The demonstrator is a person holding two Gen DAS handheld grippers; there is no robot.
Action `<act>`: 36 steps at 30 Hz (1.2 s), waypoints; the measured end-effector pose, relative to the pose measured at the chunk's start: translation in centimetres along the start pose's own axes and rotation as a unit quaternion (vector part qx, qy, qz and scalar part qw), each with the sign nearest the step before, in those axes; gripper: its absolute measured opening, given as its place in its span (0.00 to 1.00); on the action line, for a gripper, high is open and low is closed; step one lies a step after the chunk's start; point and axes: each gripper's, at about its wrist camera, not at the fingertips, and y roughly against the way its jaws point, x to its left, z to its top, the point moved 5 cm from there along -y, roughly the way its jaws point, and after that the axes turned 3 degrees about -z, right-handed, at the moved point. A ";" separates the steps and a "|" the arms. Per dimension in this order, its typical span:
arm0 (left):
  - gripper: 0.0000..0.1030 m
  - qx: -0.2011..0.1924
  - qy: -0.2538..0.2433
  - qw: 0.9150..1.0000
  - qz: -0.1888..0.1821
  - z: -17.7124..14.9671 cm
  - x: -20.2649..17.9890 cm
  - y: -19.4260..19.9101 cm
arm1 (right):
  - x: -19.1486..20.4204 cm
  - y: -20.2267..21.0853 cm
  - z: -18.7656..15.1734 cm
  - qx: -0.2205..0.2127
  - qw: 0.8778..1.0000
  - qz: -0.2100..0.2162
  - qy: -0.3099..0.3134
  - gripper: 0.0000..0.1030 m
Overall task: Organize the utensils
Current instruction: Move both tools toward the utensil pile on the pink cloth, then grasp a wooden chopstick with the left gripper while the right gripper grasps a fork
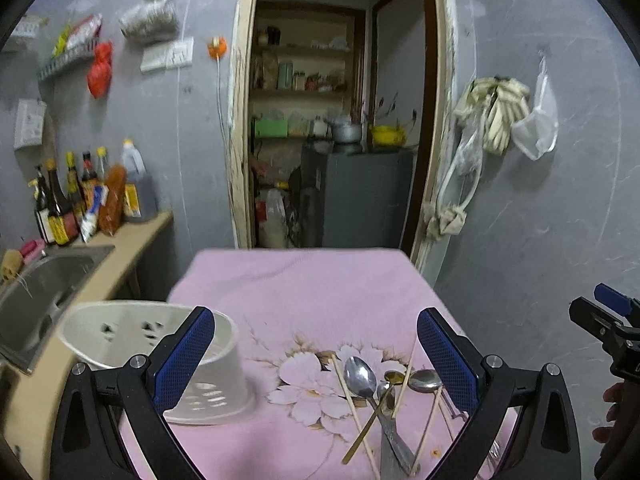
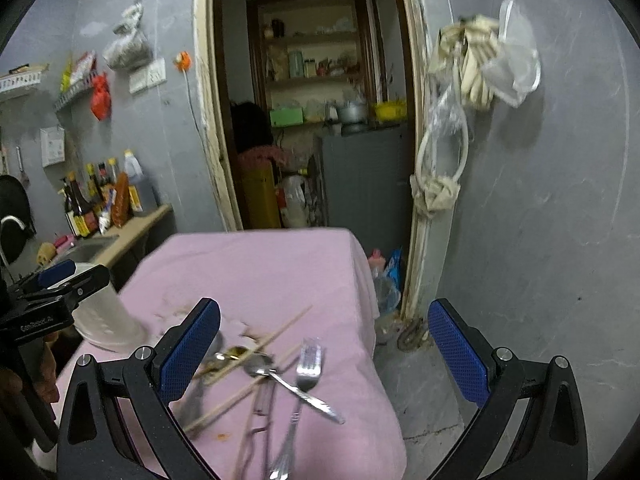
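Observation:
A pile of utensils lies on the pink flowered cloth [image 1: 304, 280]: a large steel spoon [image 1: 361, 376], a second spoon [image 1: 426, 381], a small gold spoon [image 1: 394, 378] and wooden chopsticks [image 1: 352, 400]. A white perforated utensil holder [image 1: 152, 344] stands at the left. My left gripper [image 1: 316, 360] hovers open above the cloth, between holder and pile, empty. In the right wrist view a fork [image 2: 306, 376], spoons [image 2: 256, 366] and chopsticks [image 2: 276, 334] lie between the open fingers of my right gripper [image 2: 324, 352], which holds nothing. The holder [image 2: 104, 312] sits left, behind the left gripper [image 2: 60, 280].
A steel sink [image 1: 44, 280] in a wooden counter lies to the left, with sauce bottles [image 1: 76, 196] behind it. An open doorway [image 1: 332, 120] shows shelves and a grey cabinet. Bags hang on the right wall [image 1: 500, 116]. The cloth drops off at the table's right edge [image 2: 372, 308].

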 end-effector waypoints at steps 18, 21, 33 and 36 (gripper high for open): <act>0.56 0.190 0.049 0.979 -0.050 -8.2 -0.9 -13.2 | 0.8 -14.6 -6.5 0.162 0.976 0.135 0.048 0.59; 0.40 0.213 0.066 0.973 -0.061 -9.1 -0.7 -13.6 | 1.3 -15.7 -7.4 0.184 0.967 0.164 0.061 0.47; 0.16 0.257 0.060 0.960 -0.087 -9.7 -0.9 -15.1 | 2.8 -17.0 -8.1 0.217 0.951 0.198 0.096 0.27; 0.10 0.274 0.062 0.954 -0.103 -9.7 -1.2 -15.3 | 2.7 -17.3 -7.8 0.227 0.949 0.197 0.098 0.17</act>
